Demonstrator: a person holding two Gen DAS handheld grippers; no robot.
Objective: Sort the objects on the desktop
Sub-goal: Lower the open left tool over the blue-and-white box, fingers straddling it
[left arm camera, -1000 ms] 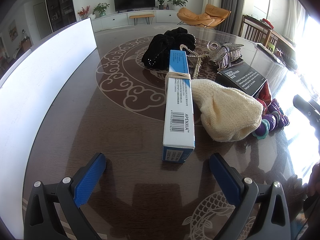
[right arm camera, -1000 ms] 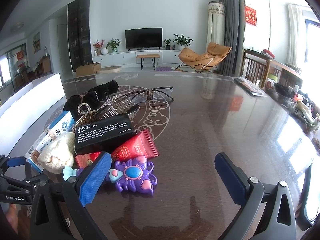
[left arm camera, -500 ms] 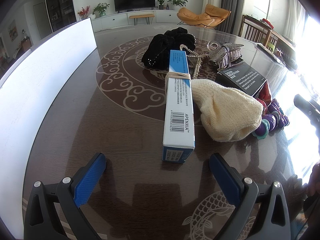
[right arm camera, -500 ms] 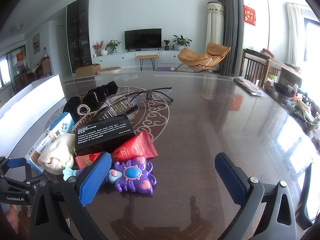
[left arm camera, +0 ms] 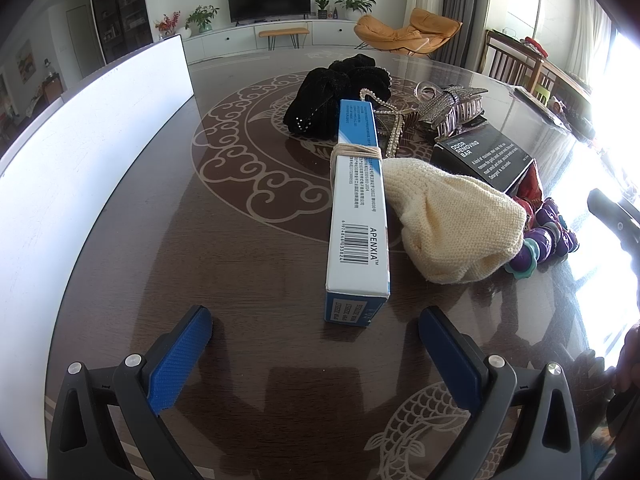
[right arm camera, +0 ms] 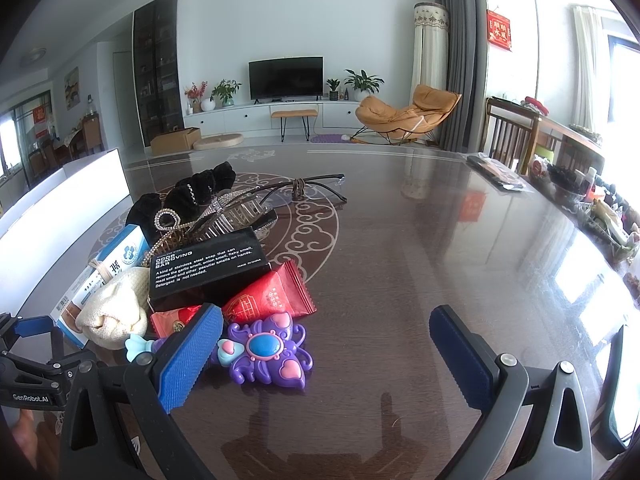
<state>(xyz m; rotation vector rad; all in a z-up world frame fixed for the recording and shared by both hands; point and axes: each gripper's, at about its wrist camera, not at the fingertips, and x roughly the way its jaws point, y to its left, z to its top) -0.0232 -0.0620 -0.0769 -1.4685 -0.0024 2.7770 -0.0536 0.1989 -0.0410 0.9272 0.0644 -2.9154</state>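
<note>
Pile: blue-and-white box [left arm camera: 357, 216], cream knit pouch [left arm camera: 452, 224], black soap box [right arm camera: 206, 266], red sachet [right arm camera: 270, 300], purple toy [right arm camera: 264, 354] clustered mid-table [left arm camera: 240, 360].
Left gripper [left arm camera: 316, 330]: jaws wide, empty, facing the box end.
Right gripper [right arm camera: 326, 330]: spread, empty, beside the toy.
Advice: straddle the box squarely; avoid the pouch.
Containers: white bin [left arm camera: 80, 160] at left; contents hidden.

"APENXIA" w/ barcode on blue-white box [left arm camera: 360, 216], "ODOR REMOVING BAR" on black box [right arm camera: 206, 266], "GenRobot.AI" on left gripper [right arm camera: 30, 398]

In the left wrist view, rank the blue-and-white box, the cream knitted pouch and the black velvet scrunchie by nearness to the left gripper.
1. Blue-and-white box, straight ahead of the left gripper.
2. Cream knitted pouch, ahead to the right.
3. Black velvet scrunchie, farthest back.
</note>
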